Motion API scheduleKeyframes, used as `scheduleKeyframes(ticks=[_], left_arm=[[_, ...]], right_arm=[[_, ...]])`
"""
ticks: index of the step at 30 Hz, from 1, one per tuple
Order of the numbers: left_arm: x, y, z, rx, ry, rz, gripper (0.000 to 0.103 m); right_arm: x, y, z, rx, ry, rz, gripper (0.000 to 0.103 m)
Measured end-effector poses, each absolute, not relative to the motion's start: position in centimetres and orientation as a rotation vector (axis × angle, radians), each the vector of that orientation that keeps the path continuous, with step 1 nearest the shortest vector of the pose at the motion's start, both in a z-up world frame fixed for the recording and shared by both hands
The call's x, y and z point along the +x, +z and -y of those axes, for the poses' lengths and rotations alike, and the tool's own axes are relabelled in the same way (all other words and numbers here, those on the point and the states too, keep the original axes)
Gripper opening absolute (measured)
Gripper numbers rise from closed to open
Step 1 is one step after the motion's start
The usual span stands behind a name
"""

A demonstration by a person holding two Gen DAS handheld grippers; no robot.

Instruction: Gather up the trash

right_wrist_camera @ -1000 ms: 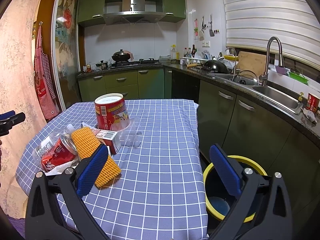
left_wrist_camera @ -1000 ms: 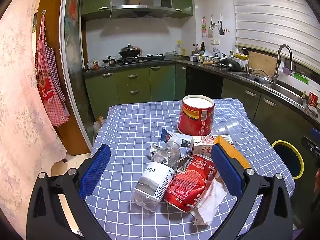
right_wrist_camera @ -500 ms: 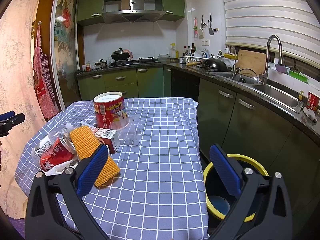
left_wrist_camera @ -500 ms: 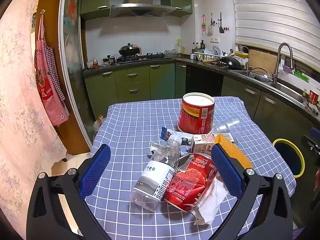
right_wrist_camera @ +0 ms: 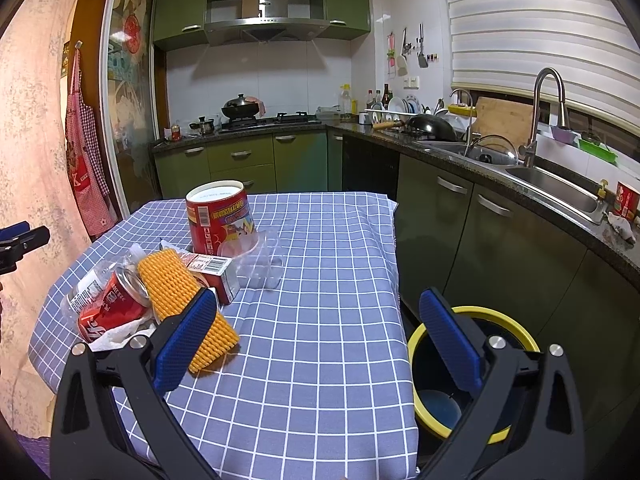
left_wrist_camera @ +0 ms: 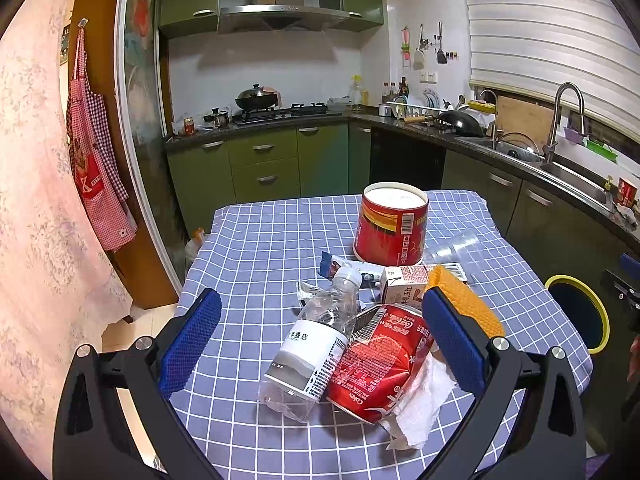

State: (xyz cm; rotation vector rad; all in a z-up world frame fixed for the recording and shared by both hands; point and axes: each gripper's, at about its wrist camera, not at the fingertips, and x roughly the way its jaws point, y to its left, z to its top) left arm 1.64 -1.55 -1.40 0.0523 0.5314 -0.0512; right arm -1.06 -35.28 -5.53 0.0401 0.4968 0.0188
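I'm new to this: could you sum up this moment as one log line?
stage: start | left gripper: open, over plastic bottle | right gripper: open, empty | bin: beside table

Glossy metal can, checked cloth

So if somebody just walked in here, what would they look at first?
Probably the pile of trash on the blue checked tablecloth: a crushed red cola can lying beside a clear water bottle, with a tall red tub standing behind them. Next, the yellow-rimmed bin on the floor beside the table.
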Motion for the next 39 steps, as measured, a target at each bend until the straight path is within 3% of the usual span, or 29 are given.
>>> scheduleKeyframes(ticks=[25,39], left_arm=[[3.0,-1.7,1.6,0.057,-0.064,-0.553,0.099],[14.2,-1.9,0.2,0.054,-0.072,-0.547,0.099]], right_arm=[[0.0,-6.0,35.4,0.041,0.022,-0.534,0.097],[10.1,-2.2,35.5,0.08,0.129,-0.652,0.097]])
